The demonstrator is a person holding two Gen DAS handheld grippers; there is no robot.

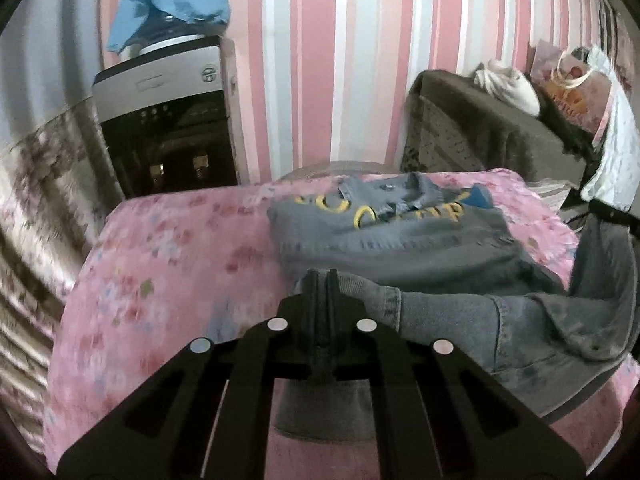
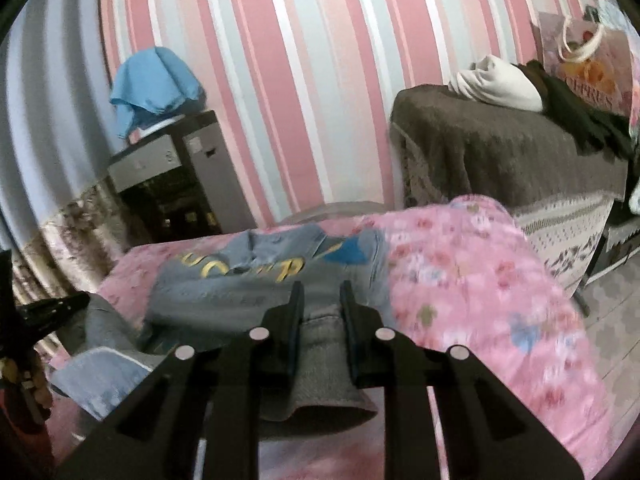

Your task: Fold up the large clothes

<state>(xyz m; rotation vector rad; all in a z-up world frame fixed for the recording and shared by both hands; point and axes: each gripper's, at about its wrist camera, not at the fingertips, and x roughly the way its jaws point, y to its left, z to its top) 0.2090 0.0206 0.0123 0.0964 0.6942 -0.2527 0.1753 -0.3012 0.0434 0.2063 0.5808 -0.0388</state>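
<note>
- Grey-blue denim jacket with yellow lettering (image 1: 384, 236) lies on the pink floral bed cover (image 1: 168, 264), partly folded, near hem raised off it.
- Left hand-held gripper (image 1: 321, 280): clenched tight on the jacket's near hem, fabric hanging below it.
- Right hand-held gripper (image 2: 321, 300): jaws narrow, grasping a fold of the jacket's hem, right of the left one.

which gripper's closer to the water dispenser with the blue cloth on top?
Left. The left gripper holds the denim jacket on the side toward the dispenser; the right gripper grips it farther away.
</note>
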